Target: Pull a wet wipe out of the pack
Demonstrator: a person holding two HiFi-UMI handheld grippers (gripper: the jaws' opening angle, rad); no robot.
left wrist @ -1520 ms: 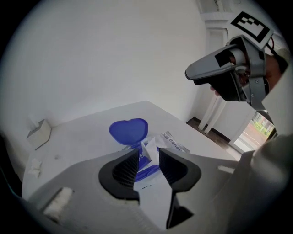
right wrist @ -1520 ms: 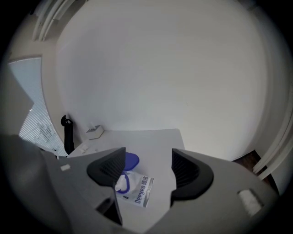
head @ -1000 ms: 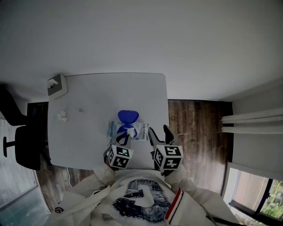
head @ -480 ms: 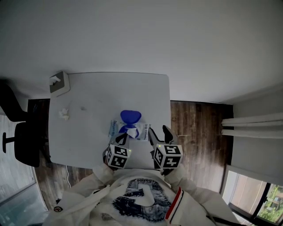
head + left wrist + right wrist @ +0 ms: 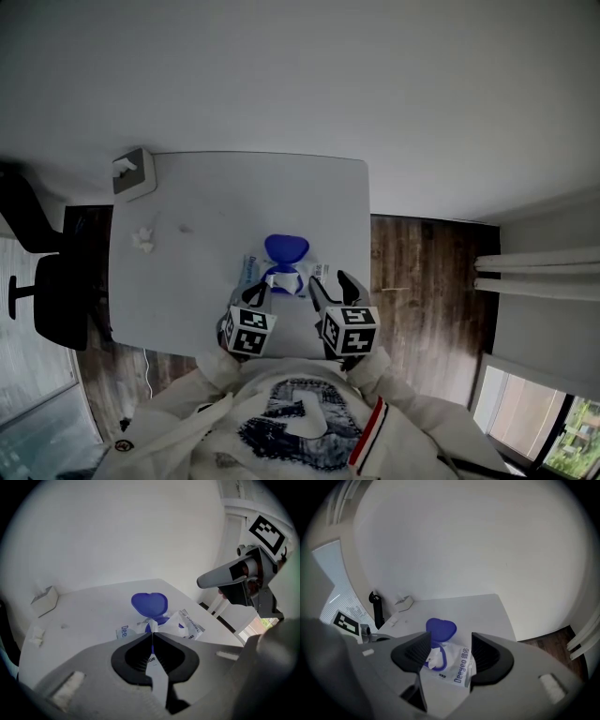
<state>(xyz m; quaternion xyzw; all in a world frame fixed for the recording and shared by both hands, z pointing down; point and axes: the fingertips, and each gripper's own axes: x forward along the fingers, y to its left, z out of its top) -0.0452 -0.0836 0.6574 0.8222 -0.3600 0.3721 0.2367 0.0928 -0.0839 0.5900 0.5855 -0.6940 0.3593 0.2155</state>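
Blue-lidded pack (image 5: 461, 667) by the tabletop's (image 5: 206, 206) near edge: its wet wipe (image 5: 176, 623) is pinched in the just-closed left gripper (image 5: 152, 632); the right gripper (image 5: 450, 648) is held open, empty.

Your pack (image 5: 459, 665) lies flat on the bench (image 5: 206, 197) near your edge: white, with its blue heart-shaped lid (image 5: 441, 629) flipped open away from you. A crumpled white wipe (image 5: 433, 658) sticks up from its opening.

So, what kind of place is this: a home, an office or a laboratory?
Probably a plain room in a home or small office, not a laboratory. A white table stands against a bare wall, a black office chair is beside it, and the floor is dark wood.
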